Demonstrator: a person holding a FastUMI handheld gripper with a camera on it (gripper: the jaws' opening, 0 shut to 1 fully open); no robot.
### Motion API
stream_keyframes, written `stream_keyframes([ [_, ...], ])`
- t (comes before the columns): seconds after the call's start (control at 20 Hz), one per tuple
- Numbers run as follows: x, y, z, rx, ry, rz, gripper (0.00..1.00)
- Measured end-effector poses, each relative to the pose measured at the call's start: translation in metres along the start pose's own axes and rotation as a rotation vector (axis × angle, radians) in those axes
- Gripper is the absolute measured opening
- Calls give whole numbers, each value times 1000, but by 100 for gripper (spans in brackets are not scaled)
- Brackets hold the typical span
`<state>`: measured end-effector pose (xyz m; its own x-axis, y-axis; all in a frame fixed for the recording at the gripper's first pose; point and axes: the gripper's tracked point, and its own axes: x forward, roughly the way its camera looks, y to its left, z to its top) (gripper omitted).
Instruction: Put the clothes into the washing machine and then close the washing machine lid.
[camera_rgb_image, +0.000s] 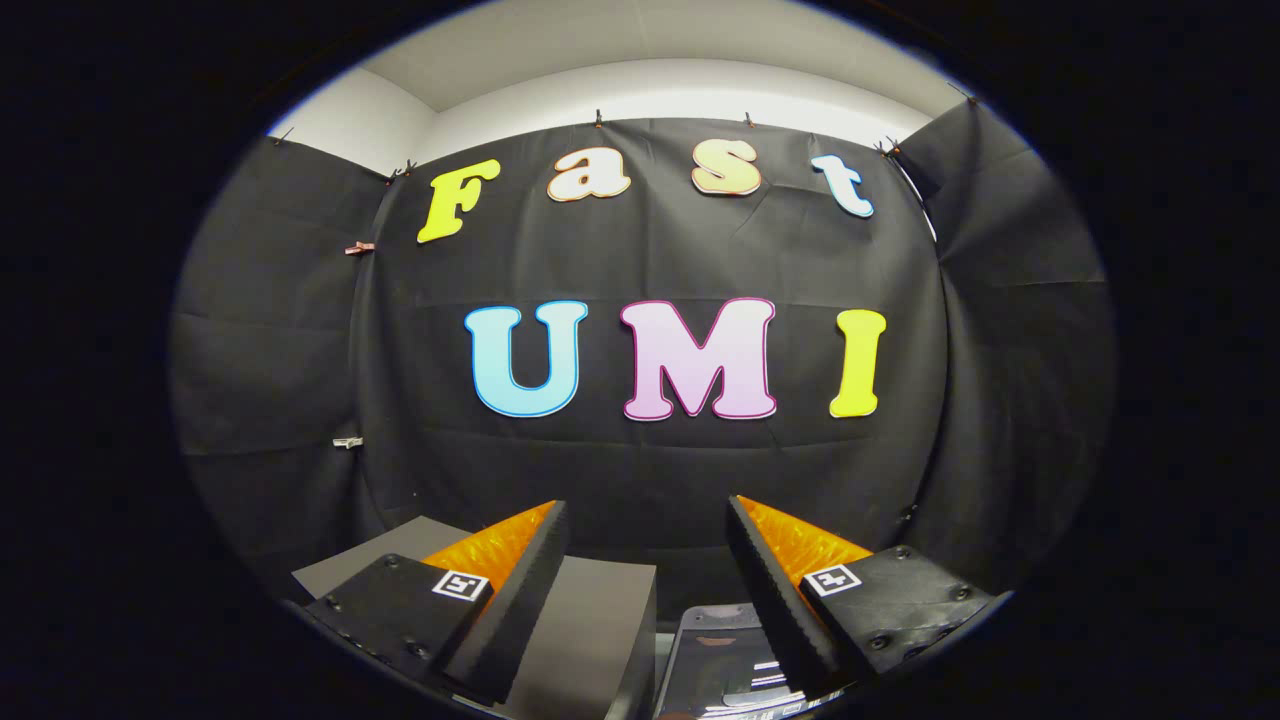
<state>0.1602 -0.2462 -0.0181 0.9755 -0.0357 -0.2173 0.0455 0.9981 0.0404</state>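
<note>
Claw (648, 560) is released: 2 fingers spread wide, nothing between them, nothing touching either pad. It's held high and level, pointing at the booth's black cloth wall (650, 470).

Below the fingers: a grey box-like body (590, 620) under the left finger, top face flat and bare. Beside it, under the gap and right finger, a glossy dark panel (725, 660) with reflections. Could be the washing machine's lid or window, but too little of it is in frame to say, and I can't tell if it's open or closed.

Clothes: can't place them, no fabric seen ahead of or between the fingers.

Progress call: not settled from this frame. An empty claw held above the machine area fits 2 stages equally:
- clothes lying somewhere below the camera's sight, lid up
- clothes inside, lid down, claw lifted clear

The lid state is the deciding fact, and it's cut off here.
</note>
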Motion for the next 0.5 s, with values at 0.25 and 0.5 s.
stream_keyframes([
  [0.25,-4,2,5,-24,-22,3,98],
  [0.5,2,3,-1,-41,-24,34,98],
])
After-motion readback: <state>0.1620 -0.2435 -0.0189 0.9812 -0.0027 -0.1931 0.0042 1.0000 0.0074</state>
